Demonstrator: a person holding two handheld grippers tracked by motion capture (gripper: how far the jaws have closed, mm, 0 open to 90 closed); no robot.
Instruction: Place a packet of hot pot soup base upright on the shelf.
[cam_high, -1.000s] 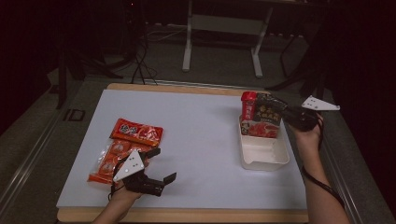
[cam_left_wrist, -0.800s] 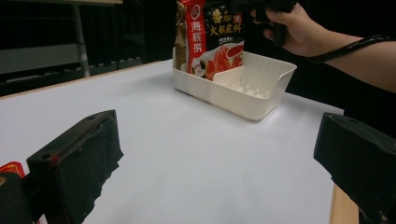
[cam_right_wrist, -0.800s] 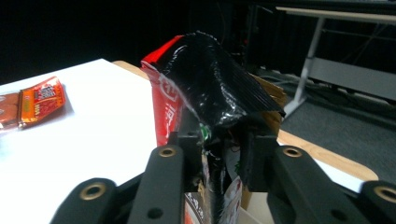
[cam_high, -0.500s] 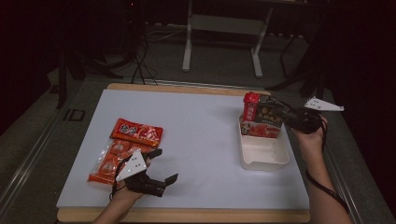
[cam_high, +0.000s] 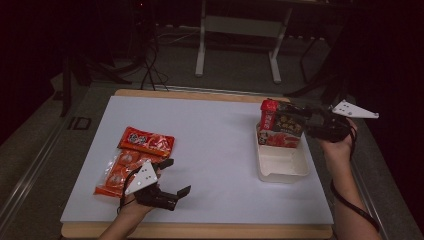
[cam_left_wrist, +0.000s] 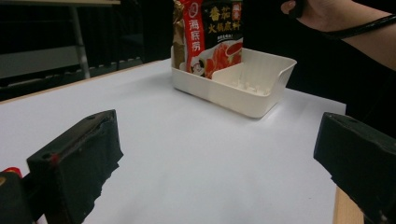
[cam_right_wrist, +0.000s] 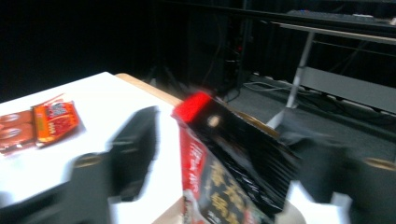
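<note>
Jaws of the right gripper (cam_high: 300, 121) have just been opening and now stand wide on either side of a black-and-red sauce packet (cam_high: 281, 129), its top between them without the pads pressing on it; the right gripper view is blurred, yet a gap shows at each side of the packet. Standing upright, the packet leans at the far end of a white tray (cam_high: 282, 165) on the right of the white worktop (cam_high: 215, 145), its lower edge inside the tray and the near part of the tray bare. A person's right hand (cam_high: 336, 145) holds the gripper just beside the tray's far right corner, a cable looped at the wrist.

On the near left of the worktop, the left gripper (cam_high: 176, 177) lies low in the person's left hand (cam_high: 135, 202), its jaws spread wide with nothing between them, pointing across the white surface toward the tray. From the left gripper view, the packet (cam_left_wrist: 210, 37) rises from the tray (cam_left_wrist: 243, 88) well apart from those jaws. Two orange-red snack packs (cam_high: 136, 159) lie flat just beside the left gripper, one partly over the other, near the left edge of the worktop.
</note>
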